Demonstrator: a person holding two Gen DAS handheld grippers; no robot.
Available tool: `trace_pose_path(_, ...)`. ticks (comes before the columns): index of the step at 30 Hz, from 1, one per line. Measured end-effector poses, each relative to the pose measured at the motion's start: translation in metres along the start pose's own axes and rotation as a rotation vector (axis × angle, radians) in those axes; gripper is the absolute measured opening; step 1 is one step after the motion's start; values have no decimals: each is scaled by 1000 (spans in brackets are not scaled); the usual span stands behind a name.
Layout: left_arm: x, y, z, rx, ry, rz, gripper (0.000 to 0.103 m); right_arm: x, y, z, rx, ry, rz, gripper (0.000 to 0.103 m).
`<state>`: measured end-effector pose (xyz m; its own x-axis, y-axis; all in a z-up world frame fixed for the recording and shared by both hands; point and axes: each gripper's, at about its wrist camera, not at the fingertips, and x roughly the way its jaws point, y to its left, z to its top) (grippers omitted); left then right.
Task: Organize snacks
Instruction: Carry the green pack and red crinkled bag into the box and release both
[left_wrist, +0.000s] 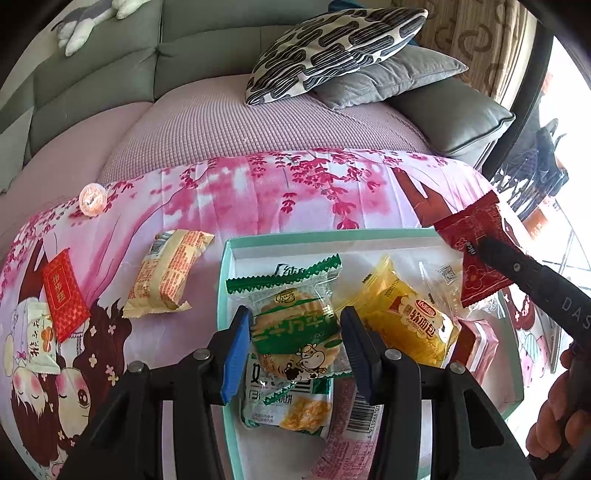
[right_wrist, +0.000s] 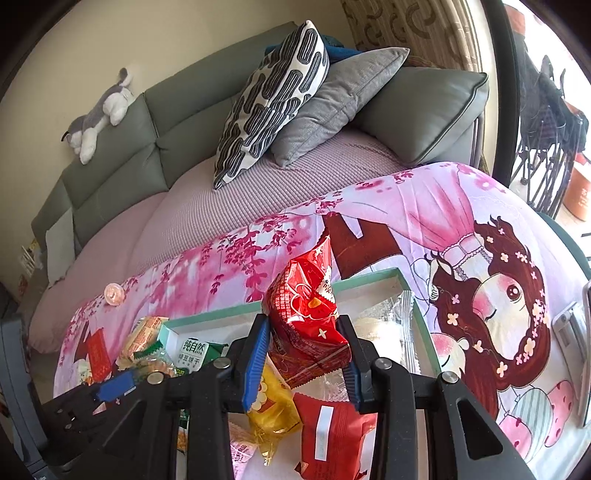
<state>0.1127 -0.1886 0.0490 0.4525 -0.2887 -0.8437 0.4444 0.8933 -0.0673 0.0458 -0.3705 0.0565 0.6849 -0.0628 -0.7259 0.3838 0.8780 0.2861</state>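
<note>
While both grippers hang over the shallow mint-green cardboard box (left_wrist: 226, 280), each has a snack clamped between its blue pads. The left gripper (left_wrist: 293, 338) grips a round biscuit in a clear wrapper with green zigzag ends (left_wrist: 295, 328), held above the box's near left part. The right gripper (right_wrist: 304, 345) is closed tight on a crinkly red foil snack packet (right_wrist: 308, 317), which stands up from the jaws above the box's right side; from the left wrist view the same packet (left_wrist: 476, 254) hangs at that edge.

Under the biscuit lie a green-and-white biscuit pack (left_wrist: 284, 402) and a pink barcoded packet (left_wrist: 354, 417). Beside them, toward the middle of the box, sits a yellow bread packet (left_wrist: 410, 317), with a clear empty-looking wrapper (left_wrist: 439, 280) behind it and a flat red packet (right_wrist: 332, 432) near the box's right wall, directly below the right gripper.

Outside the box, on the pink cartoon-printed cloth (left_wrist: 258, 192), a pale yellow wrapped cake (left_wrist: 170, 273) lies just left of the box's left wall. Further left, toward the cloth's left edge, are a small red sachet (left_wrist: 64, 299) and a white sachet (left_wrist: 40, 339), overlapping. A small round clear jelly cup (left_wrist: 92, 199) sits near the cloth's far left edge.

Beyond the cloth stands a grey-green sofa (left_wrist: 110, 66) with a patterned black-and-white cushion (left_wrist: 332, 48), a grey cushion (left_wrist: 388, 77) and a plush toy dog (right_wrist: 99, 110).
</note>
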Motion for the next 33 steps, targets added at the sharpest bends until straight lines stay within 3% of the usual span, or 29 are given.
trace_pose_path(12,11,-7,-5,30,23,-4,51,21,4,-7,-41,87,-26,39)
trace_pose_path(25,17,-15,-9,62,54,-10,51,26,10,-12,-65,125,-48,41)
trace_pose_path(33,19,-18,-12,89,78,-23,61,25,11,-12,-65,142,-54,44)
